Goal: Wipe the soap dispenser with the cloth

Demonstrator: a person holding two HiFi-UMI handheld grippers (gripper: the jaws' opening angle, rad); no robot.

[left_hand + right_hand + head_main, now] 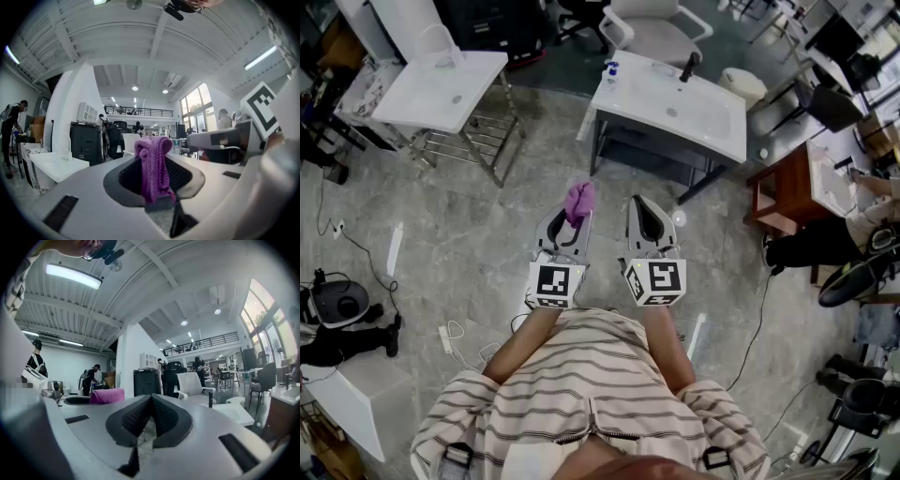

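Your left tongs (570, 220) pinch the cloth (579, 200); right tongs (643, 210) pressed together, empty. Wiping not started, surface (712, 127) well ahead.

The head view looks steeply down from above the person's striped shirt (581, 375), close over the left gripper (566, 223) and right gripper (647, 211), with the floor (469, 244) and a white chair (656, 28) farther off. Each gripper view sits low just behind its own jaws and faces level into the hall; both catch that chair ahead; all three views share the purple cloth (579, 200), close up in the left gripper view, off to the left in the right gripper view.
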